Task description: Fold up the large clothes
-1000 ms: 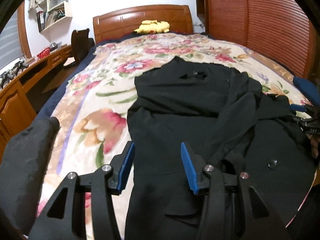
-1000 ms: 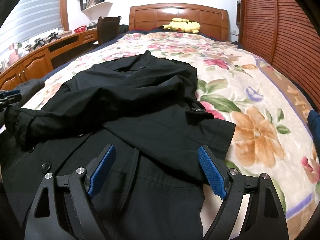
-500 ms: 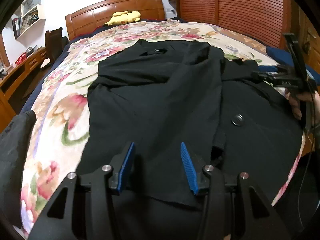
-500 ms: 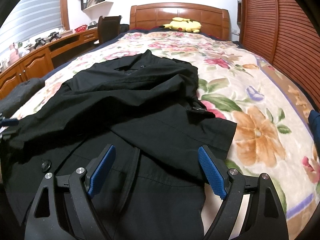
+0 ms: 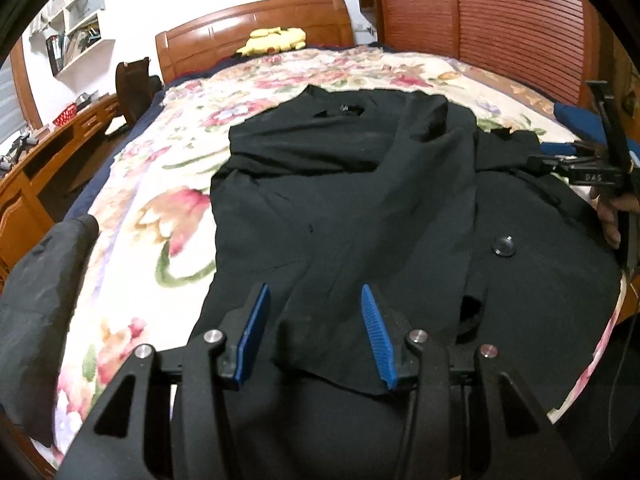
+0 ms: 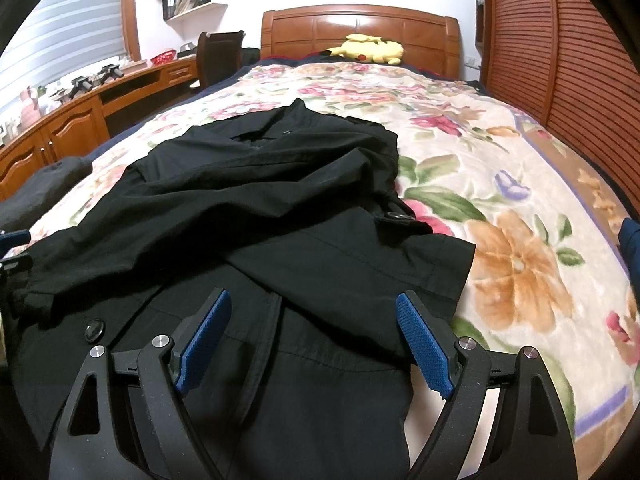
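A large black coat (image 6: 256, 208) of matte woven cloth lies spread, collar toward the headboard, on a bed covered by a cream blanket printed with pink and orange flowers (image 6: 500, 184). One sleeve is folded across the coat's front, and round black buttons (image 5: 504, 246) show on the lower panel. The left gripper (image 5: 314, 328), black-framed with blue ribbed pads, hangs over the coat's hem with its jaws partly apart and nothing between them; cloth lies beneath the pads, and whether they touch it cannot be told. The right gripper (image 6: 314, 342) stands over the coat's lower right part with its jaws wide and empty; in the left wrist view it appears at the bed's right edge, held by a person's hand (image 5: 610, 216). A yellow plush toy (image 6: 370, 49) rests by the glossy reddish wooden headboard (image 6: 360, 24). A dark grey garment (image 5: 36, 292) lies bunched at the bed's left edge, beside a wooden desk (image 6: 76, 120).
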